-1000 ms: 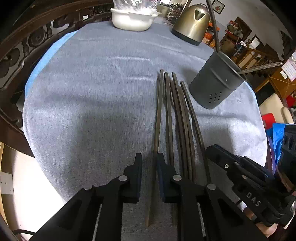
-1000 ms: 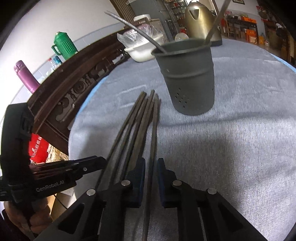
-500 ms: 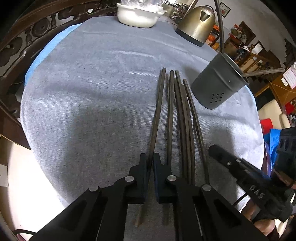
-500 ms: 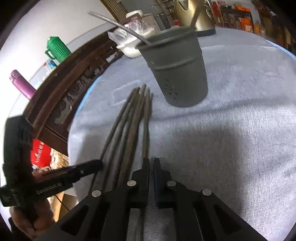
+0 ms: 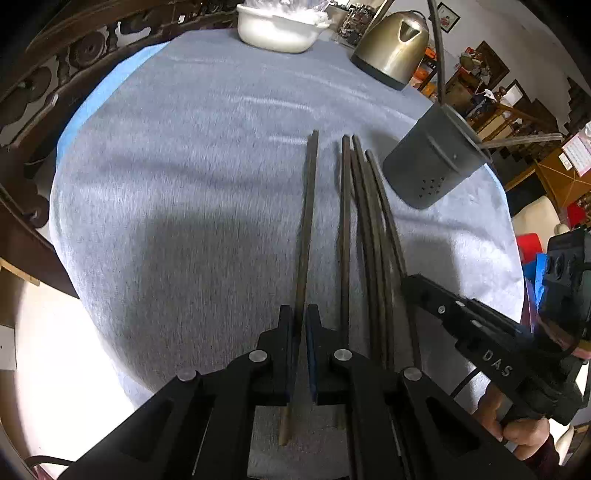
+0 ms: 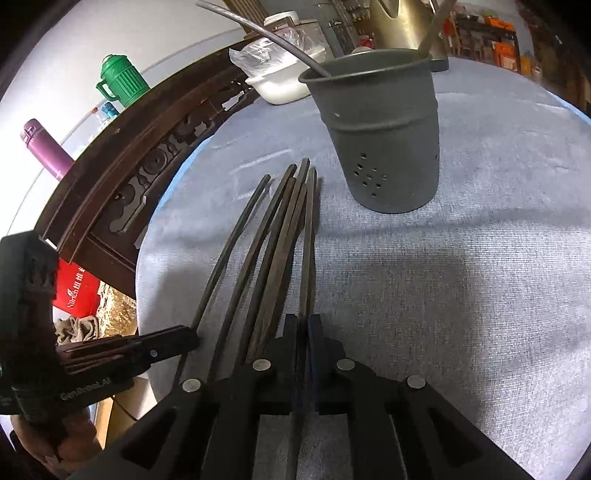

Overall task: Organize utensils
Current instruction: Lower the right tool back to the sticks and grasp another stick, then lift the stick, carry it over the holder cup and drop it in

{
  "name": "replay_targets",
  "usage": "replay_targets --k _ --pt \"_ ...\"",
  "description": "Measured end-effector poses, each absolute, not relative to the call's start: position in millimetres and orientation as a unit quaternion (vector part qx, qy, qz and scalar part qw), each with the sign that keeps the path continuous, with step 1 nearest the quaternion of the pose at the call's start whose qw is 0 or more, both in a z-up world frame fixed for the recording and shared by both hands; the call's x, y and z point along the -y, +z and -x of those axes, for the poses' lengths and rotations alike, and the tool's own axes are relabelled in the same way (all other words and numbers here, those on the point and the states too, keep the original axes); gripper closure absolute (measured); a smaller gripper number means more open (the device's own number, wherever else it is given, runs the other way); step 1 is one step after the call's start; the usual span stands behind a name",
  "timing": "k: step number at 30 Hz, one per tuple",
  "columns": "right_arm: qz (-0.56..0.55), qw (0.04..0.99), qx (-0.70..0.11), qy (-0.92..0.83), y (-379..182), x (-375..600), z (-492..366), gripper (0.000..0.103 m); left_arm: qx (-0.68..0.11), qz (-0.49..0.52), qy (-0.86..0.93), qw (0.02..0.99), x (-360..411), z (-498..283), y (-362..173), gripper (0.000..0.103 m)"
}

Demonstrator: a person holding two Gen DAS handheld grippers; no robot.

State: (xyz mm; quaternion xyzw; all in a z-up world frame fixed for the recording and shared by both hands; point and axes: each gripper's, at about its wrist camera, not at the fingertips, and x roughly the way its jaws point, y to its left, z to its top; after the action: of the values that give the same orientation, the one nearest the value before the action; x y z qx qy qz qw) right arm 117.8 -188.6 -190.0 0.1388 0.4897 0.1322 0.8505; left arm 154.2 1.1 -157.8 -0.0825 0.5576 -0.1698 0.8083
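Note:
Several dark wooden chopsticks (image 5: 373,236) lie side by side on the grey tablecloth (image 5: 184,166). My left gripper (image 5: 300,317) is shut on the leftmost chopstick (image 5: 307,221), which lies a little apart from the rest. In the right wrist view my right gripper (image 6: 302,325) is shut on the rightmost chopstick (image 6: 309,236) of the bundle (image 6: 266,243). A grey perforated utensil holder (image 5: 432,162) (image 6: 384,140) stands upright just beyond the chopstick tips, with two metal handles sticking out of it. Each gripper shows in the other's view: the right gripper (image 5: 408,282), the left gripper (image 6: 190,338).
A white bowl (image 5: 277,29) and a brass-coloured kettle (image 5: 395,48) stand at the table's far edge. A carved dark wooden chair back (image 6: 147,147) curves along the left side. Behind it stand a green jug (image 6: 120,81) and a purple bottle (image 6: 46,147).
Both grippers have gone from open to shut, each on one chopstick. The left one's chopstick has shifted left, away from the bundle.

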Motion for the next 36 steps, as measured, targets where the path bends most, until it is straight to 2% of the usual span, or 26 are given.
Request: replay_targets --k 18,27,36 --pt "-0.142 0.834 -0.521 0.111 -180 200 -140 0.095 -0.549 0.060 -0.188 0.812 18 -229 -138 0.095" --pt "-0.145 0.816 -0.551 0.098 -186 195 -164 0.094 -0.592 0.062 -0.218 0.773 36 -271 -158 0.095" --pt "-0.108 0.828 -0.541 0.100 -184 189 -165 0.096 -0.602 0.053 -0.219 0.766 46 -292 -172 0.095"
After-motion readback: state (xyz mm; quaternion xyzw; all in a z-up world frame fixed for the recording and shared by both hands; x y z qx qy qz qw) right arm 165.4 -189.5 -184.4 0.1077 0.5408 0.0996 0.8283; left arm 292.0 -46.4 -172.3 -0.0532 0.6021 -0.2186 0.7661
